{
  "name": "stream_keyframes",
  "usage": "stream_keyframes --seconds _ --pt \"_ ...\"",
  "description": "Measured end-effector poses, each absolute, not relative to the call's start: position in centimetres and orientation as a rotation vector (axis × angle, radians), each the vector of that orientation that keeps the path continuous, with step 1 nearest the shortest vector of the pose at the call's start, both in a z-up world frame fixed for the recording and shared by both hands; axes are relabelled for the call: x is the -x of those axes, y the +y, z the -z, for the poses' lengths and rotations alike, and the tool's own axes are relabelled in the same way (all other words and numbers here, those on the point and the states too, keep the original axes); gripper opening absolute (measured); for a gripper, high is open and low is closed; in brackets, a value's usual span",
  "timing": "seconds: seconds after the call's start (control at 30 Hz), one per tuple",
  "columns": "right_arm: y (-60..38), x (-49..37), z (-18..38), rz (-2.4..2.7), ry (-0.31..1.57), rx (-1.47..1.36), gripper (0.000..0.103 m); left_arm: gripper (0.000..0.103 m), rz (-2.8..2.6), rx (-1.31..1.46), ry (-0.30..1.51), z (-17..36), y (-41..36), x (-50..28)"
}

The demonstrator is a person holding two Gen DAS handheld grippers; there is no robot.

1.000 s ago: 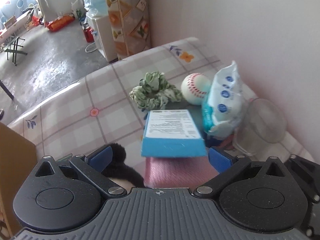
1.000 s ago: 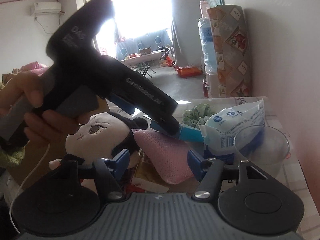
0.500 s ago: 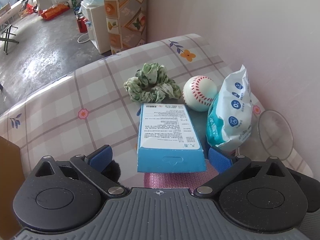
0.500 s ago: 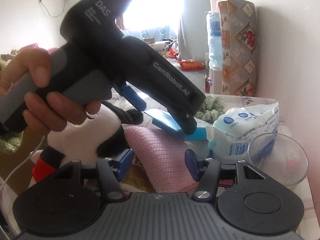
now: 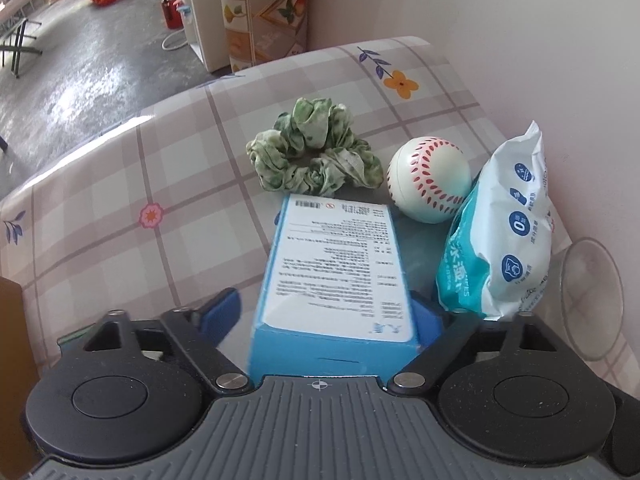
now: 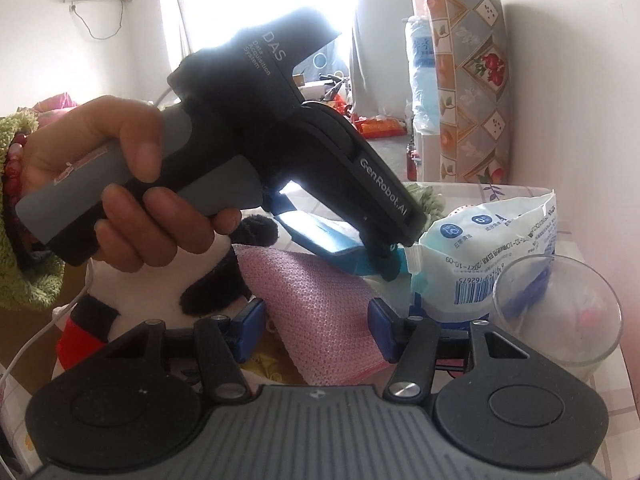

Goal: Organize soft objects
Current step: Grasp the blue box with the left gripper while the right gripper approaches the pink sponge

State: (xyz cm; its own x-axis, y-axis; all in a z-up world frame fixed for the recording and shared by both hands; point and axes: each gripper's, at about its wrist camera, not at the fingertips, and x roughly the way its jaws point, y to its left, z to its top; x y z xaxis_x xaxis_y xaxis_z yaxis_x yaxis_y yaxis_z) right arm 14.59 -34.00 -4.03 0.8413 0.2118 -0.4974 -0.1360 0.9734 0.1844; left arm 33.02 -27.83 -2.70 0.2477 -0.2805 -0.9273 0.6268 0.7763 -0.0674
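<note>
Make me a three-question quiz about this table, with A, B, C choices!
1. Where is the scrunchie?
A. left of the baseball
B. inside the glass
C. on the floor

2. What colour are the baseball stitches?
A. green
B. red
C. black

3. What lies between the left gripper jaws?
A. nothing
B. the baseball
C. the blue box

Answers:
1 A, the scrunchie lies on the tablecloth, left of the ball.
2 B, red marks curve over the white ball.
3 C, the box fills the gap; the jaws have just been closing.

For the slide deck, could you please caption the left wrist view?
Left gripper, jaws just closing, straddles a blue box beside a green scrunchie, baseball and wipes pack.
</note>
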Motion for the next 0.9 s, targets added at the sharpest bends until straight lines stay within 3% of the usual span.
stream_keyframes --seconds 0.03,0.33,0.57,0.9 --pt "-33.9 -14.6 4.0 -0.182 0.538 -0.139 0.058 0.075 0.635 -0.341 1.174 2.7 -27.8 -33.1" --pt "-33.3 -15.0 4.6 -0.176 0.557 -0.098 0.056 0.074 0.614 -0.316 1.162 2.1 -27.6 -32.7" --pt "-33.6 -13.5 4.0 -0.169 0.515 -0.125 0.035 0.073 0.604 -0.264 1.128 0.3 -26.8 -32.3" --pt "-35.9 -10.0 2.0 -0.222 0.519 -0.312 0.029 0.073 0.621 -0.194 1.056 -4.2 -23.6 -29.2"
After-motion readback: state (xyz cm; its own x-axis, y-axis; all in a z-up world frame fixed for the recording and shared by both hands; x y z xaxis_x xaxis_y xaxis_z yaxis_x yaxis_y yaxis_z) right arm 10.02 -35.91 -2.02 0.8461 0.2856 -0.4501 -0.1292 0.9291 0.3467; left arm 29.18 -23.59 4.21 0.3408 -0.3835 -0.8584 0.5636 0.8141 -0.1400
